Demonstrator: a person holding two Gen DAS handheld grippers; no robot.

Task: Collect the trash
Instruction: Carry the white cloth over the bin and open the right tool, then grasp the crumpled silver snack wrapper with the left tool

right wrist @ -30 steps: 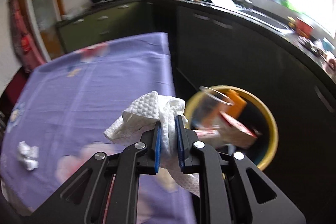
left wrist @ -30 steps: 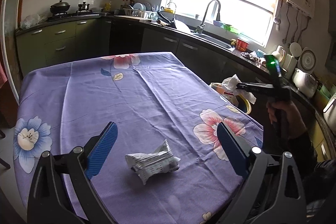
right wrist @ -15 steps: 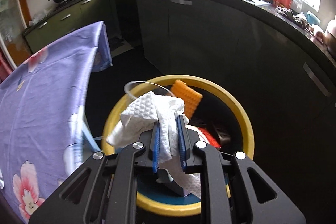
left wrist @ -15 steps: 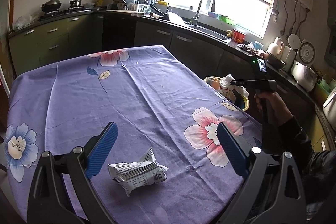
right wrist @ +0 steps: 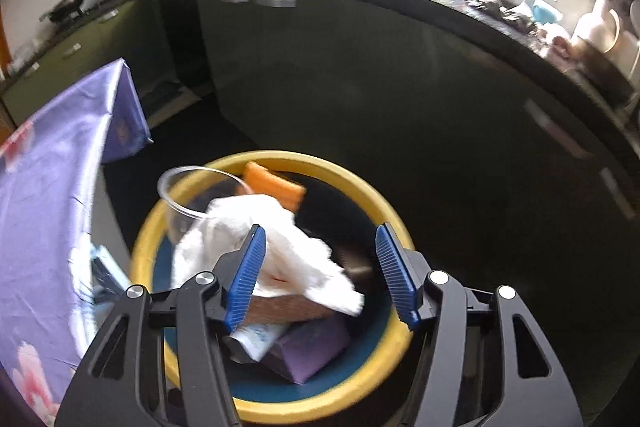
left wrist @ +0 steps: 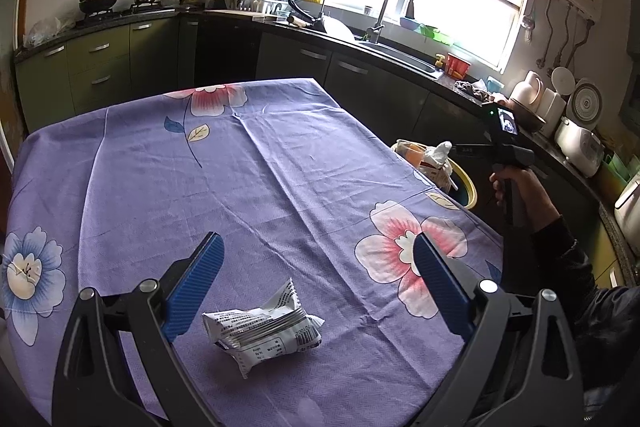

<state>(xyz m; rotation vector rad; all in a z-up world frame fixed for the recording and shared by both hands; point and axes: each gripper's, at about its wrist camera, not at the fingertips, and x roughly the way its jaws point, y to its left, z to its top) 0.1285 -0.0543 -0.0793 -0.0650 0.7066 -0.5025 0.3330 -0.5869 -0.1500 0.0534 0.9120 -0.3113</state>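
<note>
- Right gripper (right wrist: 320, 275) sits lower centre of the right wrist view, jaws spread wide, gripping nothing.
- White paper towel (right wrist: 260, 243) is loose, lying on the pile inside the yellow bin (right wrist: 360, 183); part of it drapes against the inner face of the gripper's left-hand blue pad (right wrist: 246, 275). Image is motion-blurred, so I can't tell if it's fully settled.
- In the bin, too: clear plastic cup (right wrist: 188, 195) at the left rim, orange sponge (right wrist: 276, 185) toward the back, purple box (right wrist: 310, 351) at the front.
- Bin is on the floor just beside the table edge; purple floral tablecloth (right wrist: 44, 195) fills the left of that frame.
- Left gripper (left wrist: 316, 287) at the bottom of the left wrist view, jaws wide apart, nothing between the pads.
- Crumpled white wrapper (left wrist: 262, 327) with printed text and a barcode lies on the tablecloth (left wrist: 248, 179), lower centre, between the two fingers but closer to the left one. Not touching either.
- In that same view, mid right: right gripper (left wrist: 456, 149) hovers over the bin (left wrist: 468, 187), towel (left wrist: 438, 153) on the heap at its tip.
- Dark kitchen counter (left wrist: 400, 55) runs along the back, under the window.
</note>
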